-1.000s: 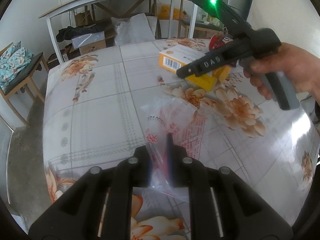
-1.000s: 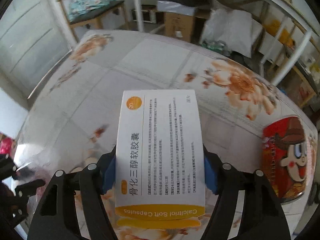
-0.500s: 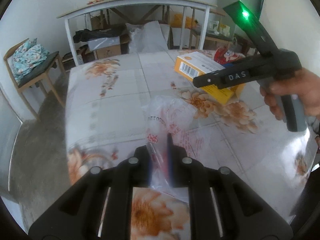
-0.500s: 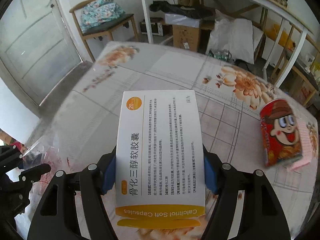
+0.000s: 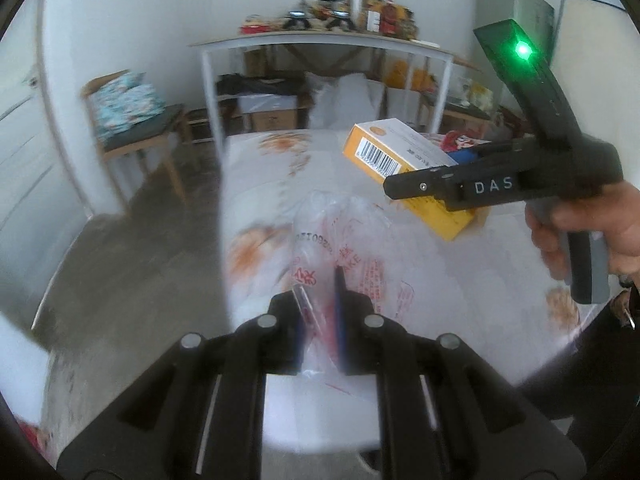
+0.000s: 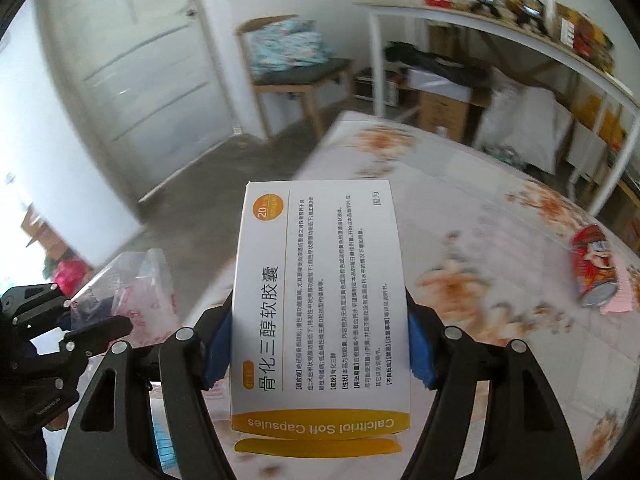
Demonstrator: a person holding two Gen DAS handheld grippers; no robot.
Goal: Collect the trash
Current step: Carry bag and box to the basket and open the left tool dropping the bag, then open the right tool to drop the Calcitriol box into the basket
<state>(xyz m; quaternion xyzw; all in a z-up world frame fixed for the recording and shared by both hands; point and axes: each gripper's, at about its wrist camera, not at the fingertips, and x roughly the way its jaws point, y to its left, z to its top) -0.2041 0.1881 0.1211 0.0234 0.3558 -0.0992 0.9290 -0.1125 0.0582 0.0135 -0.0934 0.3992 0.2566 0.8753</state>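
Observation:
My left gripper (image 5: 319, 292) is shut on a clear plastic bag with red print (image 5: 344, 240), held up above the floral table (image 5: 460, 280). My right gripper (image 6: 320, 340) is shut on a white and yellow medicine box (image 6: 320, 300), held in the air. In the left wrist view the box (image 5: 400, 160) and the right gripper (image 5: 460, 188) hang to the right of the bag, above the table. In the right wrist view the bag (image 6: 136, 292) and the left gripper (image 6: 80, 320) sit at lower left.
A red printed can (image 6: 596, 268) lies on its side on the table's far right, by a pink item (image 6: 624, 300). A wooden chair (image 5: 136, 128) with cloth, a white-framed shelf table (image 5: 328, 52) and boxes stand behind. The table's left edge drops to grey floor (image 5: 140, 260).
Both grippers have risen and pulled back from the table with their loads. The bag and box stay held. The table looks smaller and more floor shows.

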